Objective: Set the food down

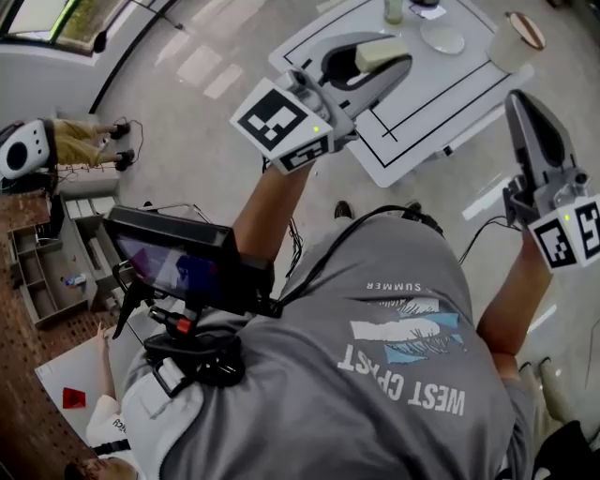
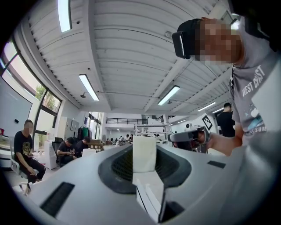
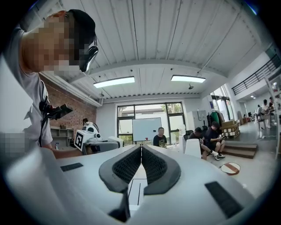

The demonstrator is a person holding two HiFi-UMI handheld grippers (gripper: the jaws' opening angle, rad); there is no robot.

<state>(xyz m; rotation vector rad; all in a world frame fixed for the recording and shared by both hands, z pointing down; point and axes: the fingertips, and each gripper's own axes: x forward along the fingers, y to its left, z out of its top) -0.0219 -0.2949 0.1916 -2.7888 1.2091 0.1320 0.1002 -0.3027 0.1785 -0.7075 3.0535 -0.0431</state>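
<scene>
A pale cream rectangular block of food [image 1: 380, 53] is clamped between the jaws of my left gripper [image 1: 392, 64], which is held up in the air over the near part of the white table mat [image 1: 422, 112]. In the left gripper view the block [image 2: 144, 154] stands upright between the dark pads. My right gripper [image 1: 520, 101] is raised at the right, off the mat's right edge; its pads [image 3: 151, 163] meet with nothing between them. Both grippers point roughly level, out into the room.
On the mat's far side stand a small plate [image 1: 442, 37], a bottle [image 1: 393, 9] and a round container with a brown rim [image 1: 516, 36]. Black lines mark boxes on the mat. Cables run over the floor [image 1: 187, 103]. People sit in the room's background.
</scene>
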